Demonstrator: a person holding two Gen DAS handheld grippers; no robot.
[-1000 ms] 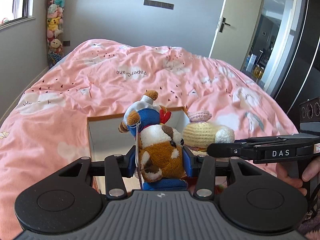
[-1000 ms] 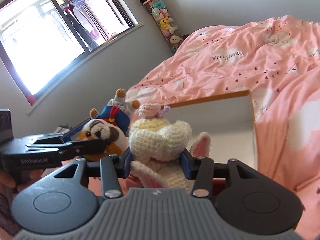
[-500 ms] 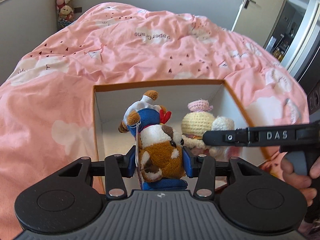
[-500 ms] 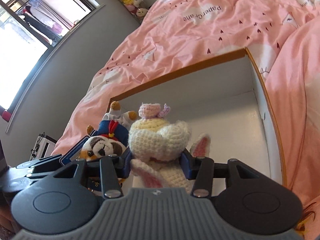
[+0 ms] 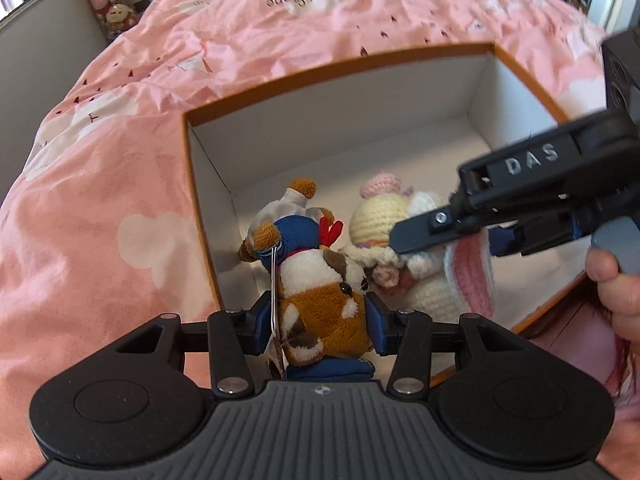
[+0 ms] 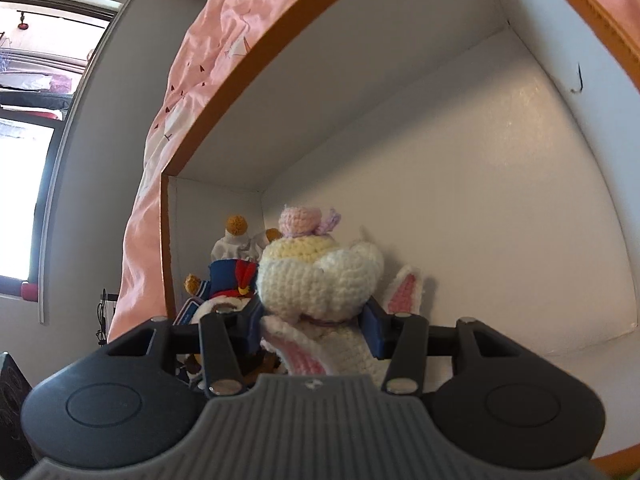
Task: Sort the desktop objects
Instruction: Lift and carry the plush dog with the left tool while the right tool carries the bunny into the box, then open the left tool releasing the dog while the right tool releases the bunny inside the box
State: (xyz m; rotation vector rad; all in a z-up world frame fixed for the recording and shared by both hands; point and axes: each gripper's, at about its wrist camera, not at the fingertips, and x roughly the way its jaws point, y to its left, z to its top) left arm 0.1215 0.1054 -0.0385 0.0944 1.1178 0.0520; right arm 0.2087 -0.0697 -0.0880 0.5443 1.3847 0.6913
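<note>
— Pink bedding all round, and the white box with the orange rim sunk into it. What do the fingers have?

— Left gripper is clamped on the brown plush dog, blue pads pressed into both flanks. Right gripper is clamped on the crocheted bunny in the same way.

— Which way do the toys lie from the fingers?

— Each runs straight ahead, long axis along the fingers, head end pointing down toward the box floor. In the left wrist view both hang inside the box walls; the dog is by the left wall, the bunny just beside it on the right, the two near touching.

— Are they on the floor yet?

— I can't tell; the undersides are hidden. I'd judge the next move is to let go, the left hand nearer the wall, so that side has less room for the jaws to spread.

— And beyond?

— Grey walls, a window, soft toys stacked in the corner.
</note>
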